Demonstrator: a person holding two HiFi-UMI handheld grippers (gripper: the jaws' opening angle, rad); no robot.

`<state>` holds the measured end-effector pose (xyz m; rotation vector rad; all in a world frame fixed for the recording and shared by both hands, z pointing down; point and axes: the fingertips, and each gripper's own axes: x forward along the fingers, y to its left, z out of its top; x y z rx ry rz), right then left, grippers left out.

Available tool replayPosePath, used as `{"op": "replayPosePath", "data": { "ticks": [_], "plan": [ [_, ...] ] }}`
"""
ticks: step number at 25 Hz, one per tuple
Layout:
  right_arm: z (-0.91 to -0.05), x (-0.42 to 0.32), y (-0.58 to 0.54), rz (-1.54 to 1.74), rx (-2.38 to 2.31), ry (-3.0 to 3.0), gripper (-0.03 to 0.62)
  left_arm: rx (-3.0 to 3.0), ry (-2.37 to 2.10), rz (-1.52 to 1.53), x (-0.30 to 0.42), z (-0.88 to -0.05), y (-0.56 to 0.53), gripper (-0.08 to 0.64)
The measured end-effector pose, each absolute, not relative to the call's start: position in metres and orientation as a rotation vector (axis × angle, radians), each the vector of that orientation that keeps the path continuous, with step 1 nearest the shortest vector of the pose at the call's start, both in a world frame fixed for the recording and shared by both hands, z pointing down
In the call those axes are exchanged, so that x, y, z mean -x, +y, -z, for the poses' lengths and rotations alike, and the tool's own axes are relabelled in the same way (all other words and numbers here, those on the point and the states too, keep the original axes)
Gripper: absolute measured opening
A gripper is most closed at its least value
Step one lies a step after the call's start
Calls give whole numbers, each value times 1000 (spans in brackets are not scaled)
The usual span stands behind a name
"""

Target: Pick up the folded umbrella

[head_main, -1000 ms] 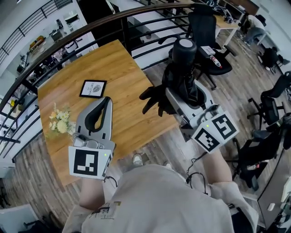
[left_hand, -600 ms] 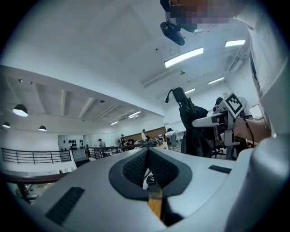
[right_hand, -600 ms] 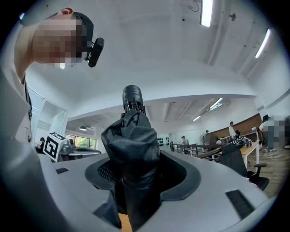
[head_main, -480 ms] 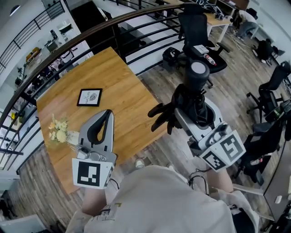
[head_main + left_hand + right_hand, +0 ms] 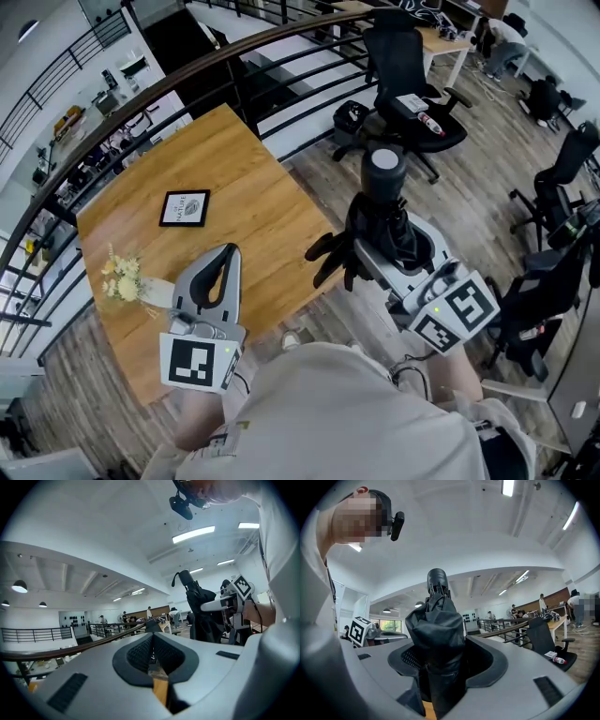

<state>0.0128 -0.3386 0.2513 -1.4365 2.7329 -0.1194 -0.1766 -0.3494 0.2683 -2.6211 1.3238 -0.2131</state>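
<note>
1. The wooden table [image 5: 234,178] fills the left of the head view. Both tongs sit lower in that view than a second ago, drawn back from the table toward the person's body.
2. The folded umbrella [image 5: 384,211], black, stands upright off the table's right edge, over the plank floor. It has slid away from the black office chair [image 5: 403,61] and closer to the person.
3. The right tongs [image 5: 386,242] are clamped on the umbrella about mid-length. In the right gripper view the bundled fabric [image 5: 438,630] fills the gap between the pads and its capped end rises above them.
4. The left tongs [image 5: 228,255] hover over the table's near part with their jaws together and nothing between them, well apart from the umbrella.
5. A small framed picture [image 5: 184,208] lies flat on the table beyond the left tongs, farther from them than before.
</note>
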Motion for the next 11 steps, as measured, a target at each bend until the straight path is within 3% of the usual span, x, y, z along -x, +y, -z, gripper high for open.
{"op": "replayPosePath", "data": {
  "ticks": [11],
  "plan": [
    [-247,-7,-337,187,1352,2742,270,2608,1357,233,181,-269,-346,17]
  ]
}}
